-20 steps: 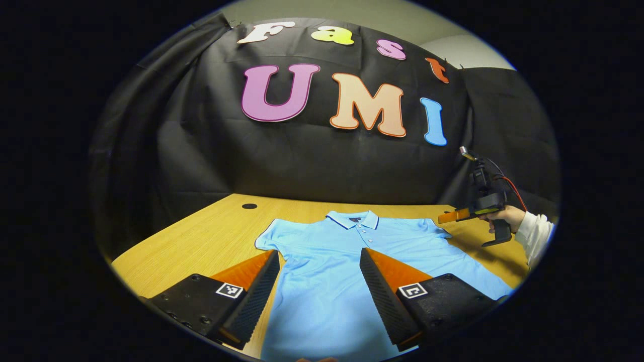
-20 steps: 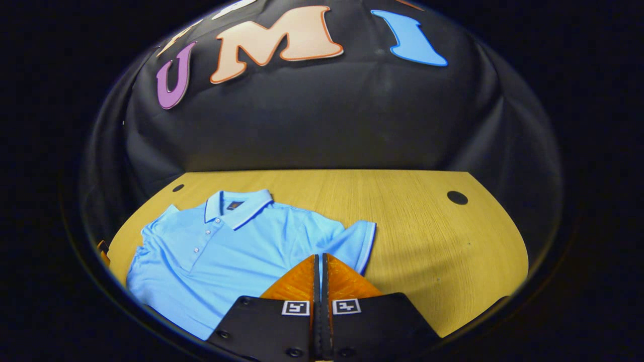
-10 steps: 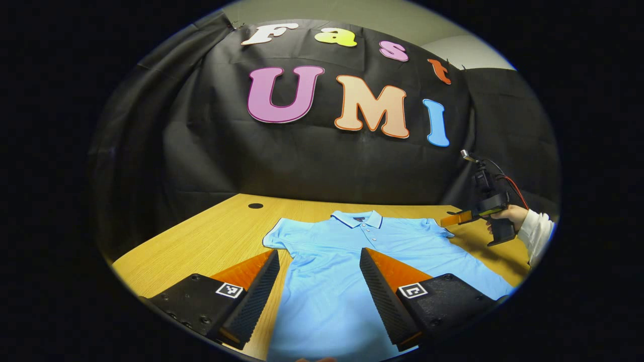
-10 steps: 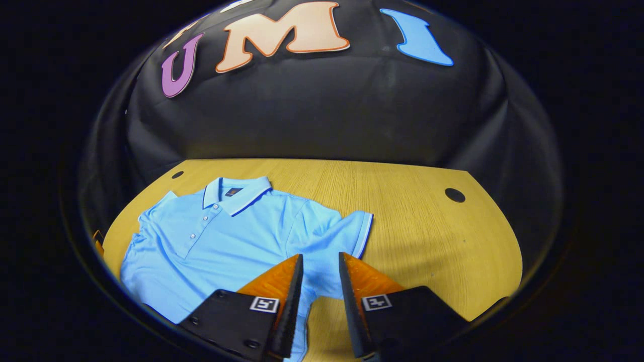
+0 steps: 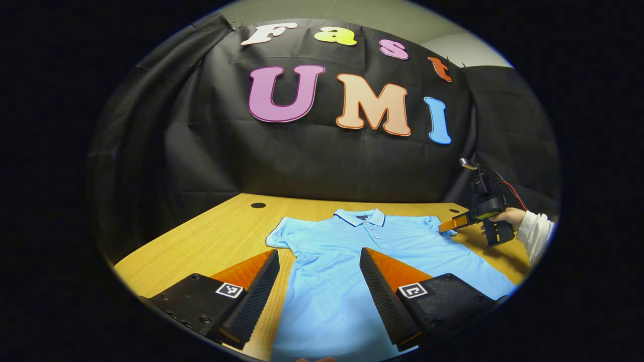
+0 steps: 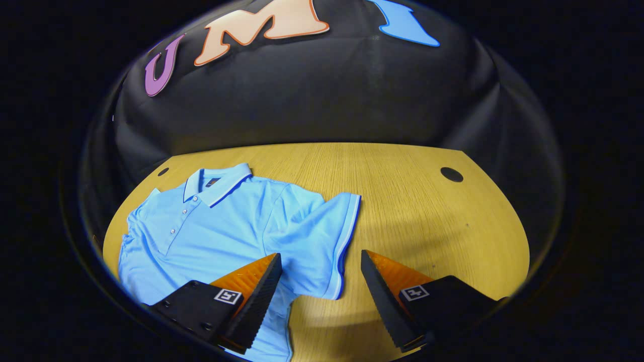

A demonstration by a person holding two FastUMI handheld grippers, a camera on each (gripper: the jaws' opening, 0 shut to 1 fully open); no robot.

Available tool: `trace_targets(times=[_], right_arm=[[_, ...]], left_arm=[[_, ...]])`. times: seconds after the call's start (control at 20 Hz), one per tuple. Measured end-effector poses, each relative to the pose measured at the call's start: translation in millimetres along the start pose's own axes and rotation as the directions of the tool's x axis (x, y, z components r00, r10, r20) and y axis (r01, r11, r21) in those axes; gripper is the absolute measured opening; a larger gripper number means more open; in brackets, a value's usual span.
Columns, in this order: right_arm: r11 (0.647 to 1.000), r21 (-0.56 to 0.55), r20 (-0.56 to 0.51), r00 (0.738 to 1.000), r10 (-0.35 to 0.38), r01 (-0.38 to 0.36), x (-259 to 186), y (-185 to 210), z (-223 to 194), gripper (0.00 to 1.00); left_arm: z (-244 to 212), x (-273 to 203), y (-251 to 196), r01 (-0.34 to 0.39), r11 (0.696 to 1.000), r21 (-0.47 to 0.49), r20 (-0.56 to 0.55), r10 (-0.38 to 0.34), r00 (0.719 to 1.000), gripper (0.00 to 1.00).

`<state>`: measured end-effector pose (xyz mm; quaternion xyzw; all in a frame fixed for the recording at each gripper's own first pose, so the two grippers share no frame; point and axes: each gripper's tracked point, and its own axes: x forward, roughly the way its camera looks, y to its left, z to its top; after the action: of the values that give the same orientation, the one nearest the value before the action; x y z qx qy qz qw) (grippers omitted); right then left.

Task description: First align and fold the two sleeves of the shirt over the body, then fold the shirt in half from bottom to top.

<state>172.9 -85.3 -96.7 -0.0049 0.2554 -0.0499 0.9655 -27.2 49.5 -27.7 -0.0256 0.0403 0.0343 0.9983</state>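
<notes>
A light blue shirt [image 5: 347, 261] lies flat on the wooden table [image 5: 211, 241], front side up, with its collar [image 5: 359, 217] toward the black cloth wall. Both short sleeves are spread out to the sides and are not folded over the body. The left gripper [image 5: 319, 259] hangs over the lower part of the shirt with its two fingers wide apart, and it holds nothing. One finger sits over the shirt's left edge and the other over the middle of the shirt. In the right gripper view, the right gripper [image 6: 320, 264] is just above the shirt's right sleeve [image 6: 322, 241]. Its fingers are wide apart too, one on each side of the sleeve's hem, and they do not pinch it. In the left gripper view a hand [image 5: 503, 218] in a white sleeve holds that gripper by the far sleeve.
</notes>
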Motion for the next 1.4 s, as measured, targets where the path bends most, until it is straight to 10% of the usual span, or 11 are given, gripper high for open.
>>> trace_targets(times=[0.35, 0.6, 0.8, 1.4], right_arm=[[0.999, -0.034, 0.007, 1.000, 0.009, -0.009, 3.9, 3.2, -2.1, 0.87], [0.998, -0.015, 0.006, 0.999, 0.053, -0.053, 3.9, 16.6, -3.5, 0.24], [0.998, 0.027, 0.007, 0.999, 0.052, -0.052, 2.7, 20.1, -1.9, 0.03], [0.987, -0.074, 0.184, 0.971, 0.154, -0.143, -28.8, 78.6, 40.0, 0.02]], left_arm=[[4.2, 4.5, -5.9, 0.017, 1.000, 0.011, 0.002, -0.017, 1.000, 0.95], [-0.2, 7.3, -6.1, 0.028, 1.000, -0.002, -0.008, -0.028, 1.000, 0.95], [-1.1, 8.4, -4.6, 0.026, 1.000, -0.006, -0.012, -0.026, 1.000, 0.95], [-4.0, 11.2, -2.6, 0.023, 1.000, -0.006, -0.018, -0.023, 1.000, 0.95]])
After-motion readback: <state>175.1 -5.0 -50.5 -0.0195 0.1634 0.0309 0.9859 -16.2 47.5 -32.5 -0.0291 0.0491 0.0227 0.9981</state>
